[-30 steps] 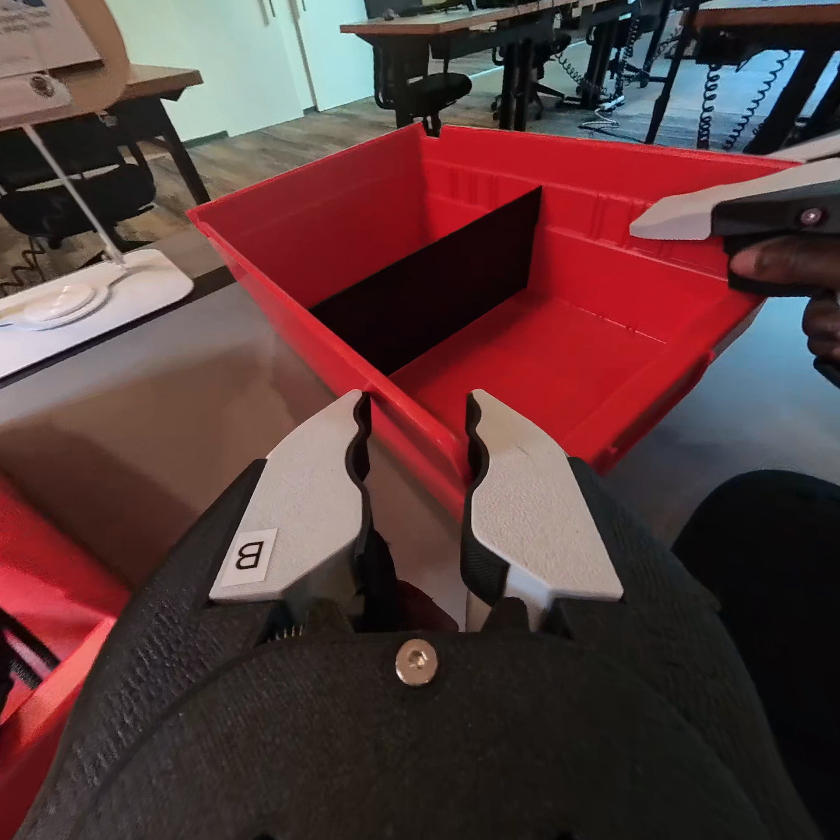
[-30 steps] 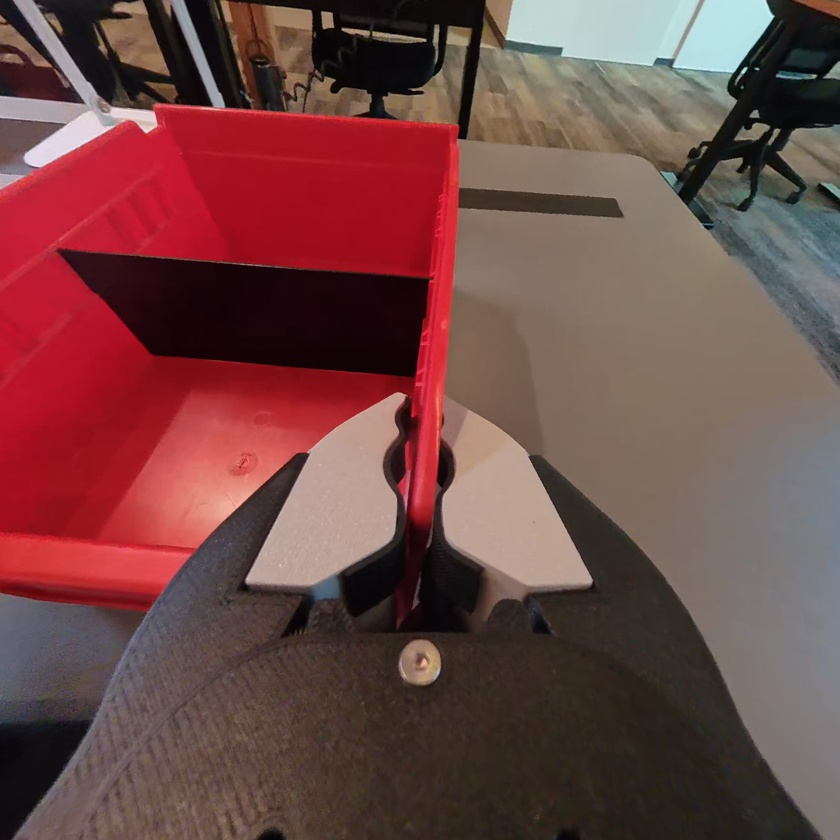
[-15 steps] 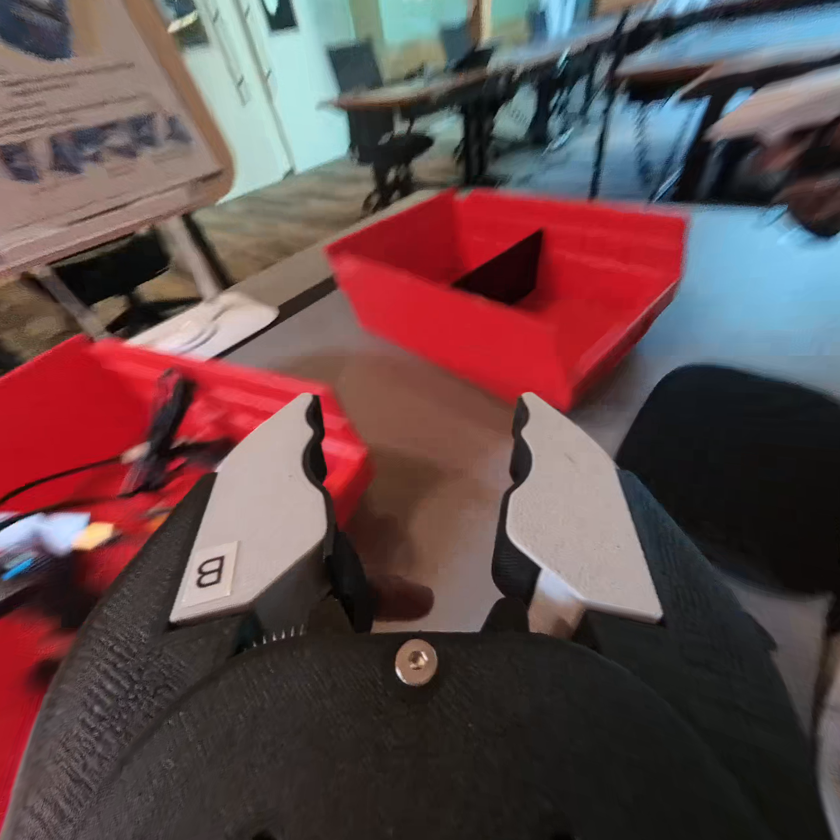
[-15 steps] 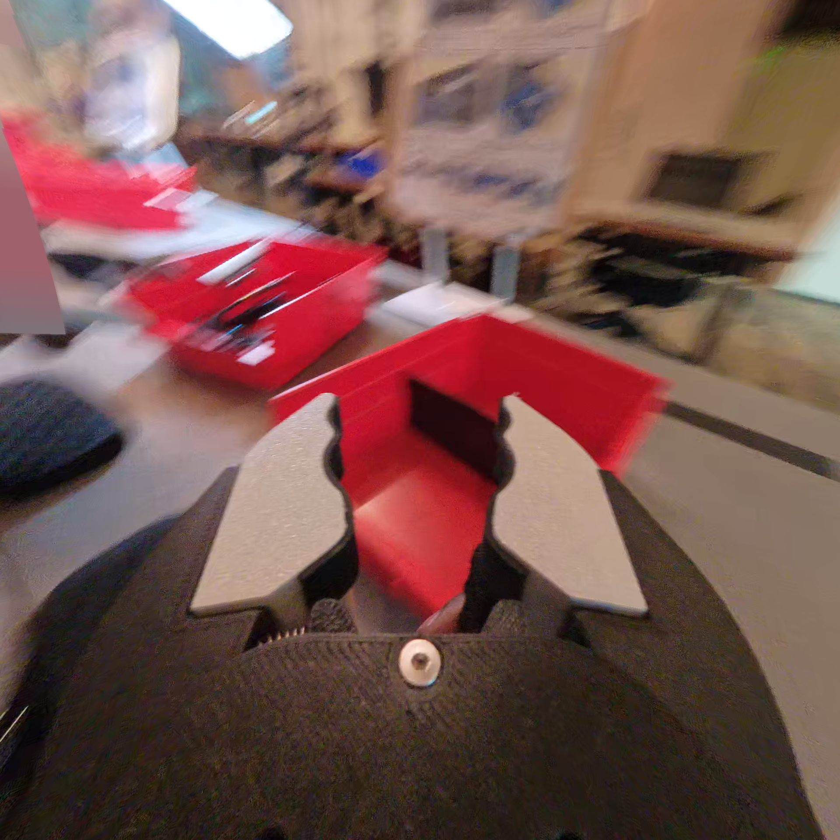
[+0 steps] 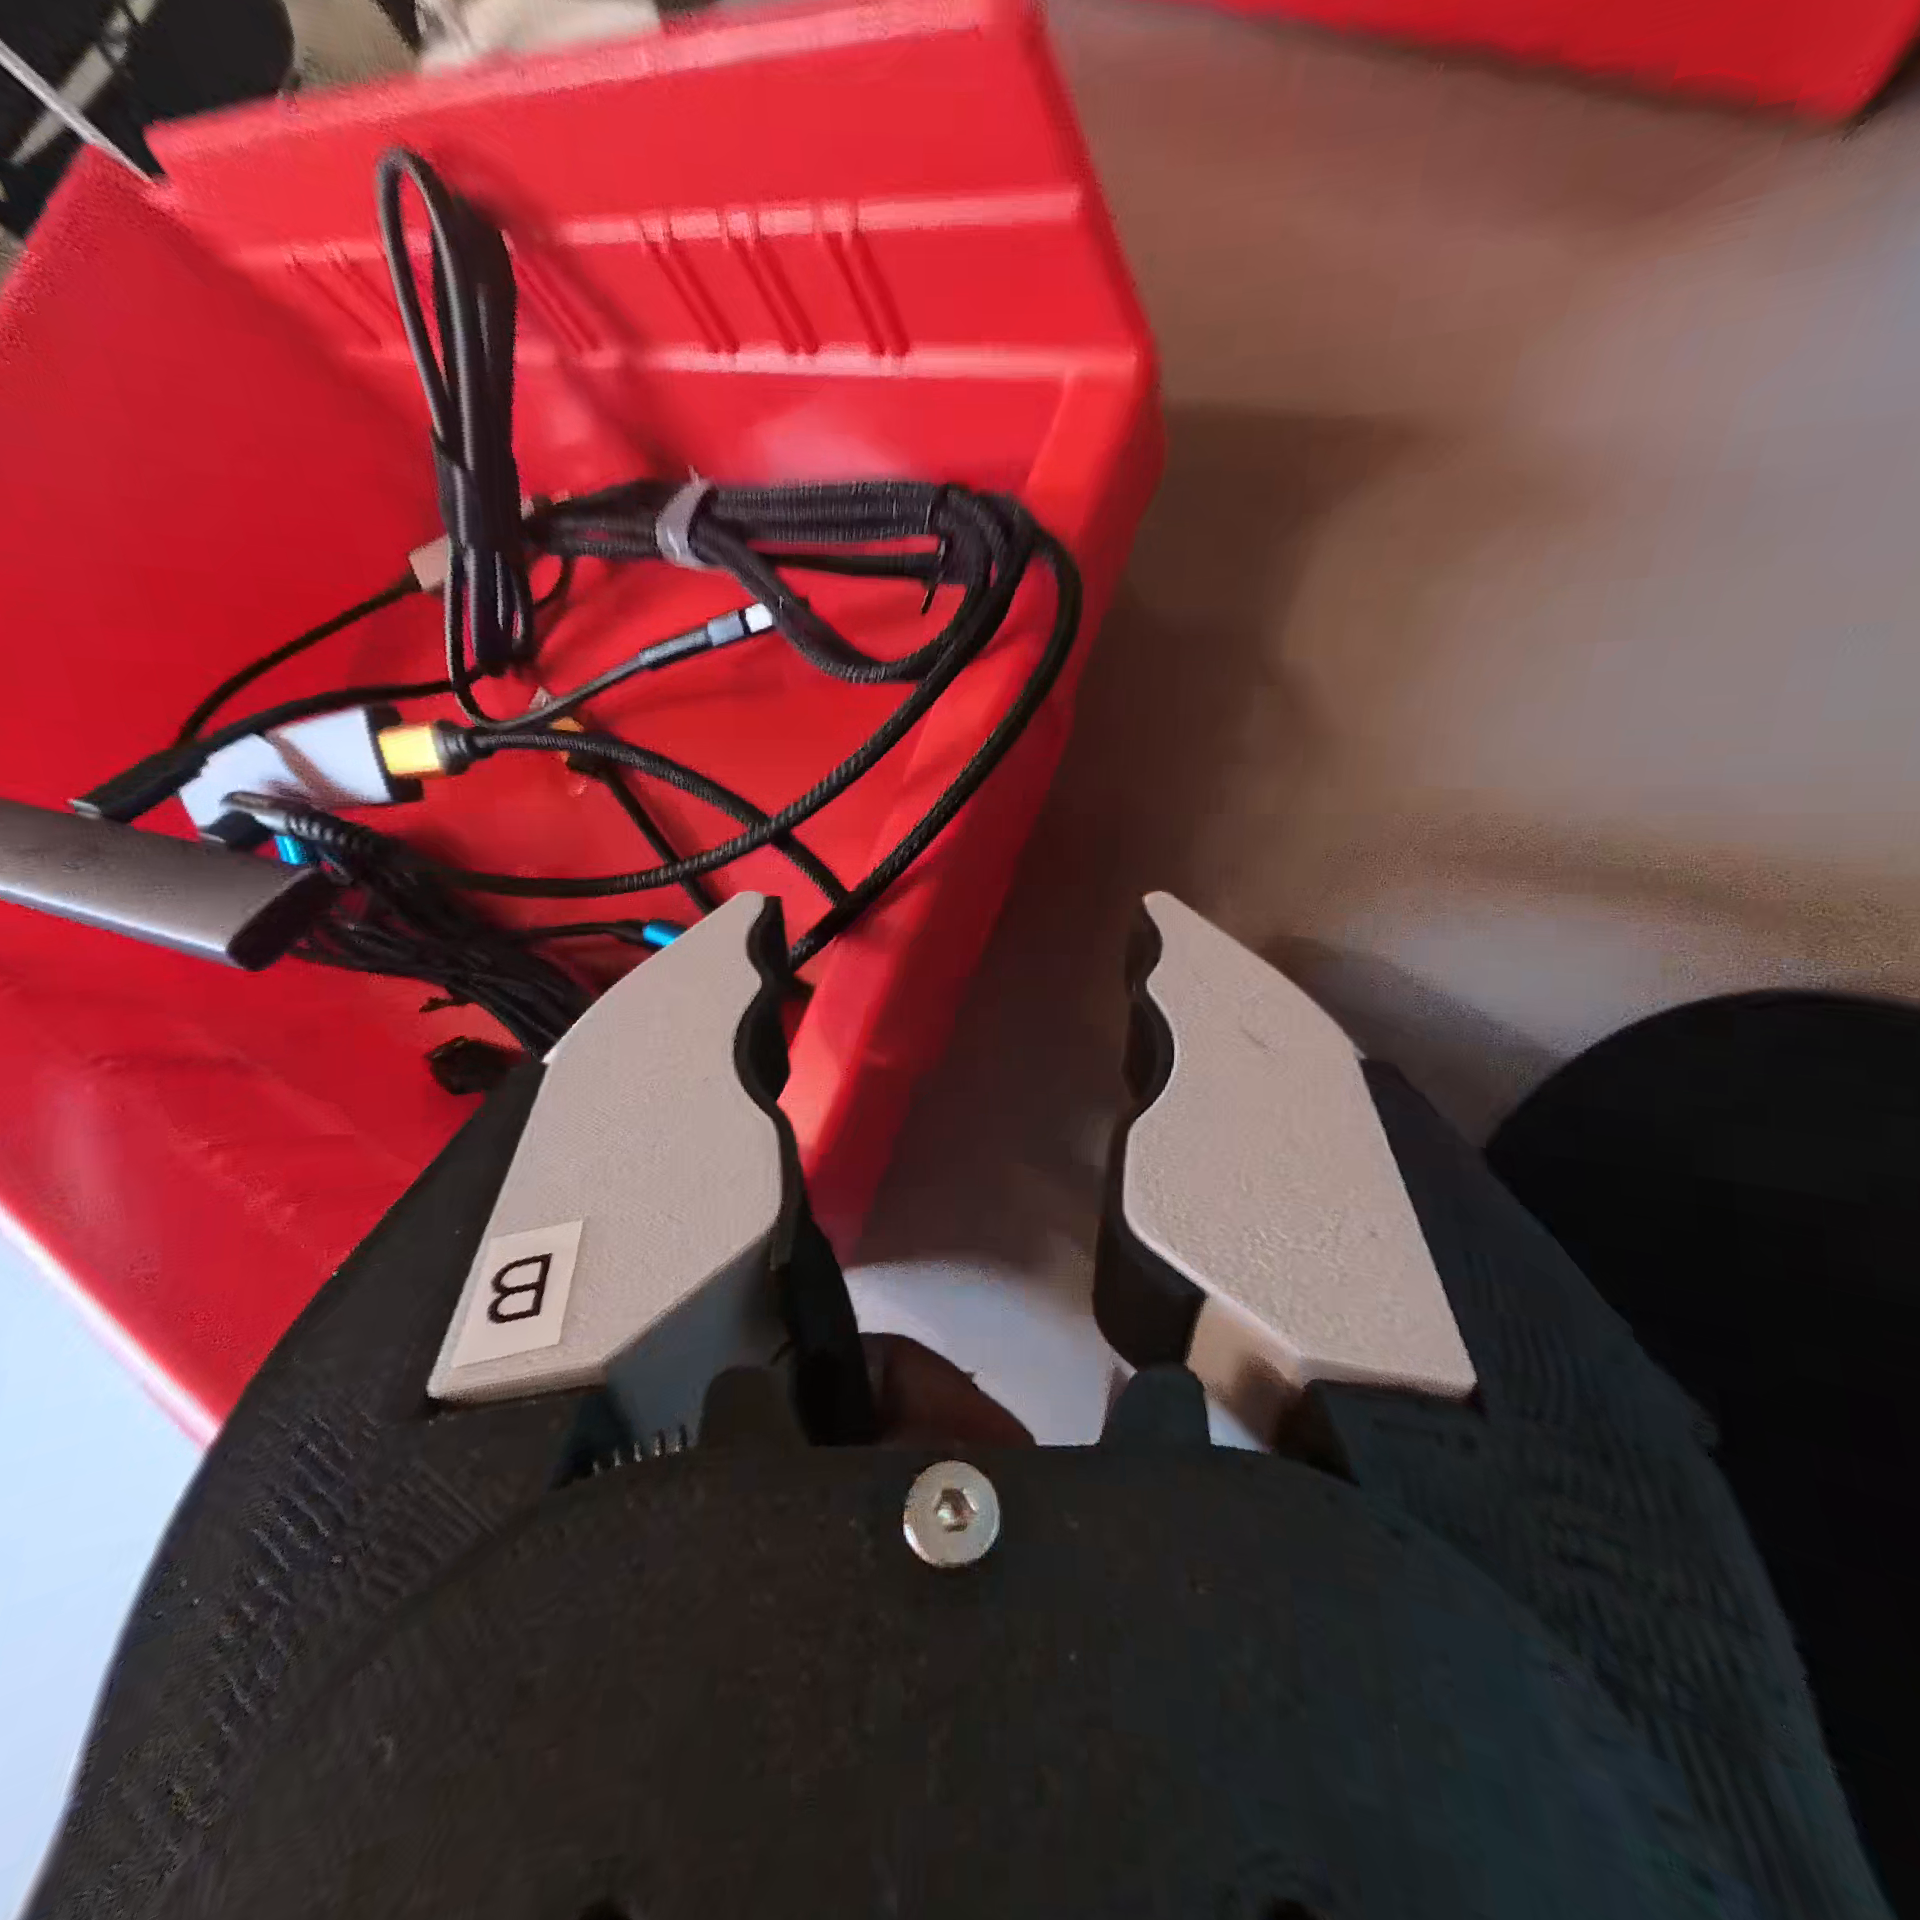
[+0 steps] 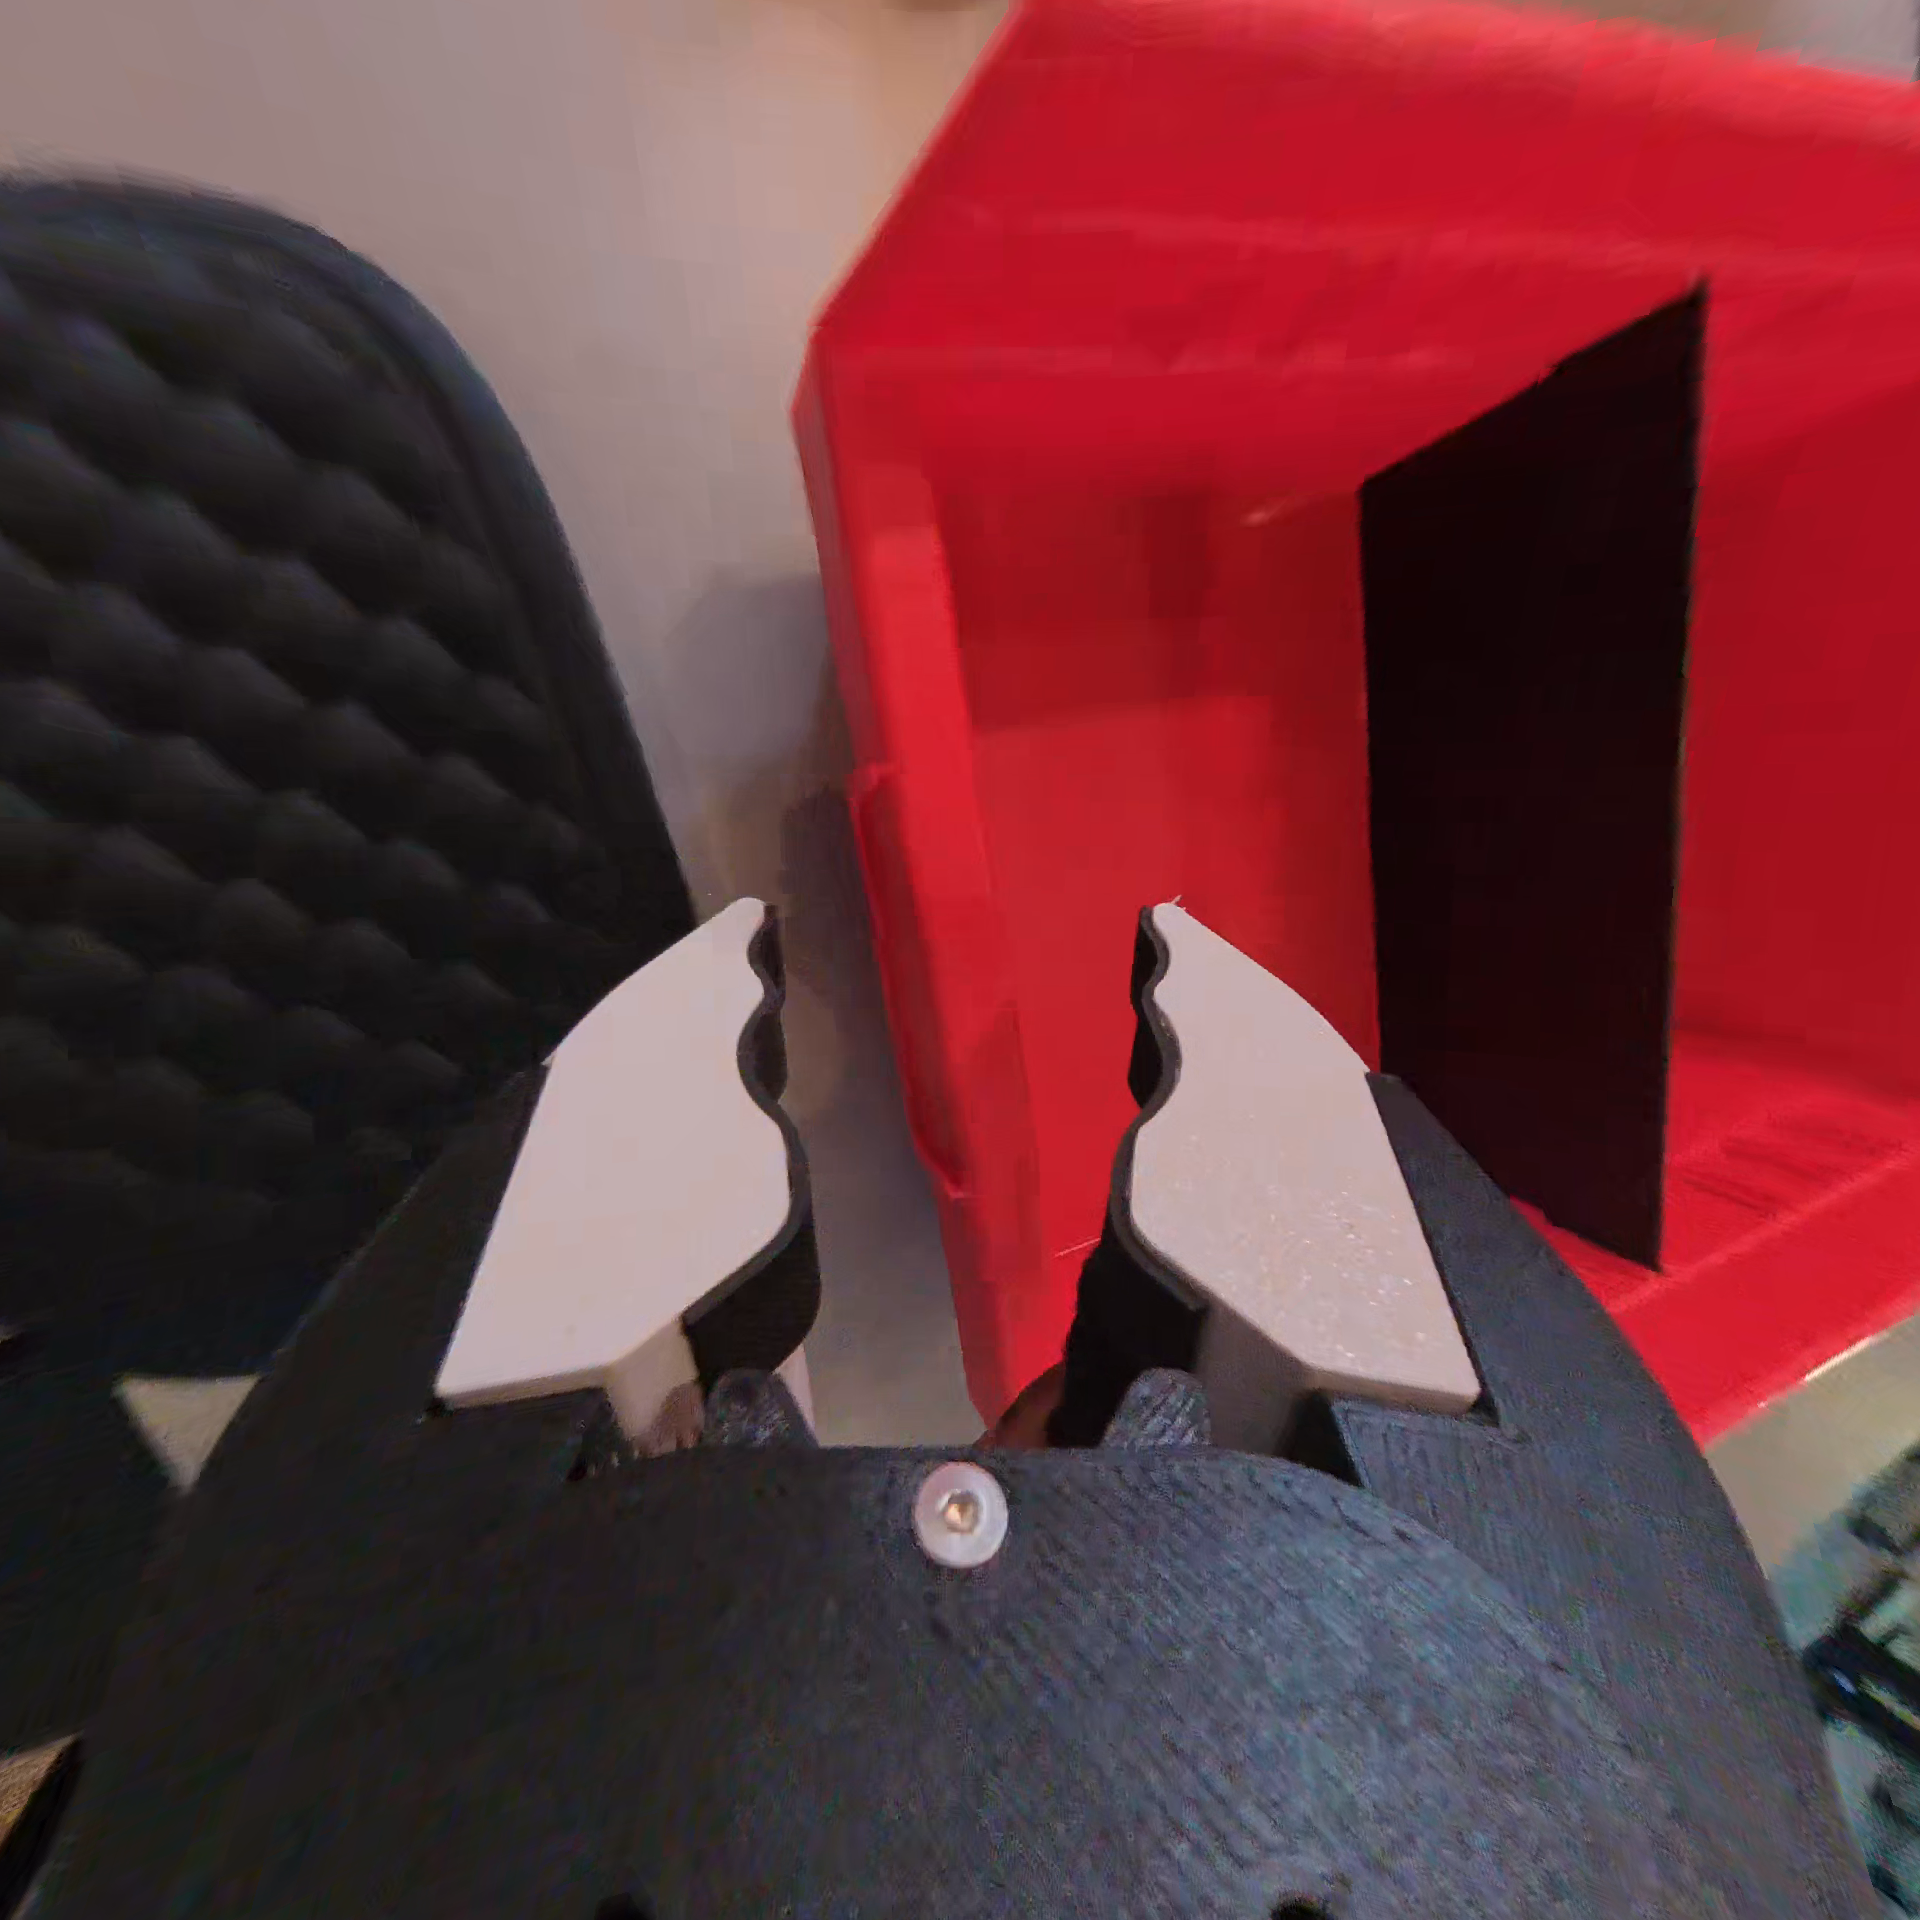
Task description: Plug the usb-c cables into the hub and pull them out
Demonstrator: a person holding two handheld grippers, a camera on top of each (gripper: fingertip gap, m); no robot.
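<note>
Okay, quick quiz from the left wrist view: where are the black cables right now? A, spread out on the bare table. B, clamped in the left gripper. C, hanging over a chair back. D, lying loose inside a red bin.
D: the black cables lie tangled on the floor of the red bin, beside a grey hub, while the left gripper hangs open and empty at the bin's near wall.

Grey table under two red bins, perhaps well apart.
</note>
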